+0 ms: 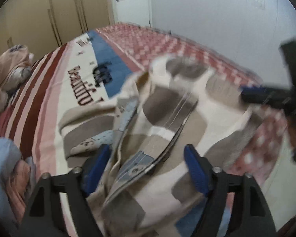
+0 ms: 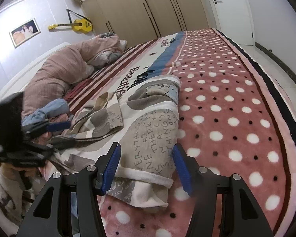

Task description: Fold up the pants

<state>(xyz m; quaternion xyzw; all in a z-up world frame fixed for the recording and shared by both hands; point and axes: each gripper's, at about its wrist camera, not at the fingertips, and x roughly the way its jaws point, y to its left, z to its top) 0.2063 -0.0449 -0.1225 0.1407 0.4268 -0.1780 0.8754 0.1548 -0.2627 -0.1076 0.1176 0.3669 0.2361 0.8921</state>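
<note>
A: Fingers (image 1: 195, 169) of the left gripper (image 1: 148, 165) stand wide apart, lower middle of its frame. Cloth of the pants (image 1: 163, 118) bunches between them but neither blue pad presses on it. Not gripping.

B: Agreed, frame is blurred though. Right gripper (image 2: 146, 165)?

A: Lower middle of the right view, fingers (image 2: 112, 164) about half open, straddling the hem end of a leg. Pads stand just beside the cloth; contact on the left pad I cannot tell. Calling it not clamped.

B: Where do the pants (image 2: 148, 114) sit?

A: On the bed (image 2: 236, 102), across the centre of the right view, over the seam between the dotted pink blanket and the striped sheet. Grey-and-cream patchwork print, lettering, a bear patch.

B: Progress?

A: Early to middle, my guess. Right leg lies fairly flat and long. Left side, centre-left of that frame, is crumpled, folds heaped near the left gripper (image 2: 49, 130). No neat stack yet.

B: Left to do?

A: Smooth the bunch, lay leg on leg, then fold lengthwise. Other clothes (image 2: 49, 108) piled at far left, quilt (image 2: 69, 63) behind.
</note>
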